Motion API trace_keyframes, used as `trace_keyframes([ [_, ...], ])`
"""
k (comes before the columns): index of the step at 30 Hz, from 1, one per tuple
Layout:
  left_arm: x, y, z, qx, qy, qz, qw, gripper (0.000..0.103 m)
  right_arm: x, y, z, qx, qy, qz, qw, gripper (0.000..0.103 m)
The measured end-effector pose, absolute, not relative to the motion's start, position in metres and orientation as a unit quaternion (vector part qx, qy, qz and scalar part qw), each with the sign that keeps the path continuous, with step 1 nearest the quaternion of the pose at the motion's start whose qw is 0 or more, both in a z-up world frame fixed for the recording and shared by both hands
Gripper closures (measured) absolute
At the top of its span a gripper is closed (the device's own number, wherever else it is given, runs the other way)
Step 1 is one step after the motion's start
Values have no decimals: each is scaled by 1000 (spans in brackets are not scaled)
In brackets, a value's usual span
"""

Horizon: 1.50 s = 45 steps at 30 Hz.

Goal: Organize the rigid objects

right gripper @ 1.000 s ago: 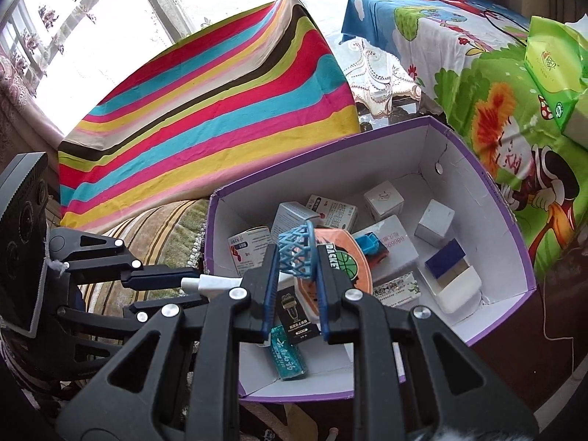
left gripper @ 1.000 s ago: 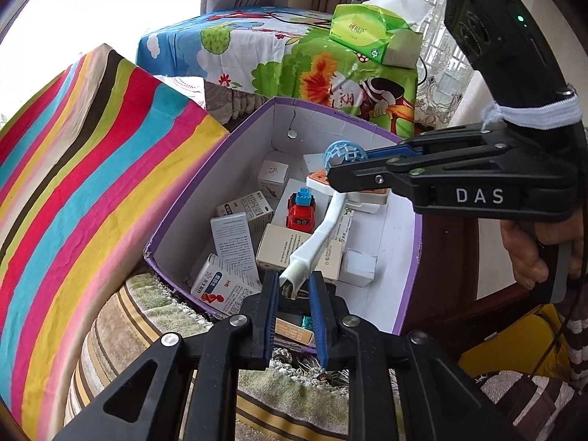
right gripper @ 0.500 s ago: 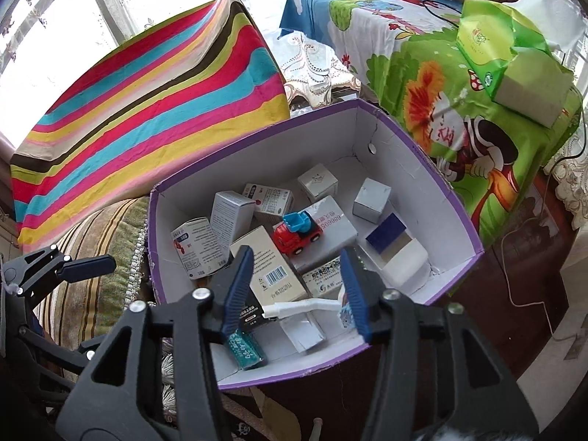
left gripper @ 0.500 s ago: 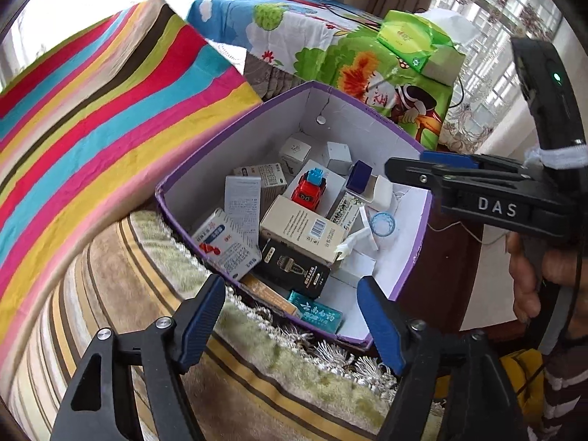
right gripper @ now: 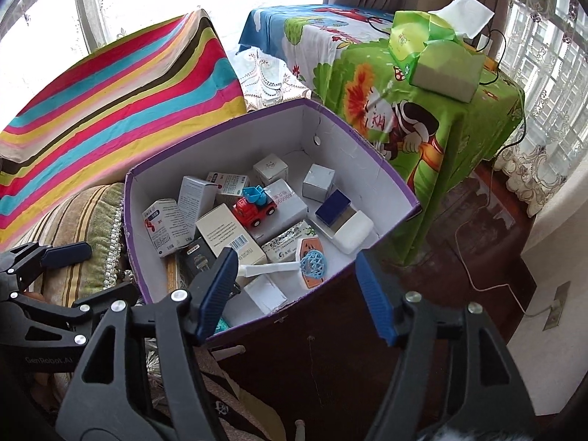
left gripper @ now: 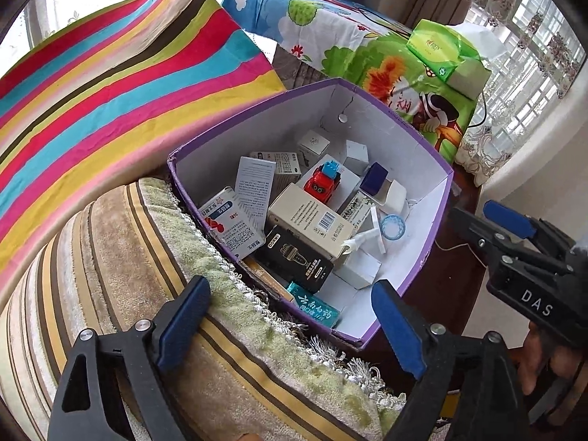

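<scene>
A toy basketball hoop [right gripper: 290, 267], with a white handle and a blue net ring, lies loose in the near end of a purple box [right gripper: 371, 154] among small cartons and a red toy truck [right gripper: 255, 210]. The box sits beside a striped cushion [left gripper: 128, 294]. Both grippers have just been opening and nothing is between their jaws: the left gripper [left gripper: 290, 325] stands spread wide over the box's near rim, the right gripper [right gripper: 296, 294] spread above the hoop's end.
</scene>
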<state>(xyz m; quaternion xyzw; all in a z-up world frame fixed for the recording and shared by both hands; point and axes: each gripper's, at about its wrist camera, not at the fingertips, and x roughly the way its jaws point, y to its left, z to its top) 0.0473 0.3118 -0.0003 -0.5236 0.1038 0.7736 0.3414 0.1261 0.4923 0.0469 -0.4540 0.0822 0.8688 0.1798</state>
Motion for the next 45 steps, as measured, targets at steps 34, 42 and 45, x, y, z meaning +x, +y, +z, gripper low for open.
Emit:
trace_keyframes([
  [34, 41, 319, -6, -530, 84, 772, 339, 1, 121, 501, 28, -472, 129, 855, 174, 33],
  [42, 40, 319, -6, -531, 83, 772, 340, 1, 120, 501, 27, -474, 129, 854, 171, 33],
  [45, 40, 319, -6, -531, 83, 772, 340, 1, 120, 501, 28, -474, 129, 854, 170, 33],
])
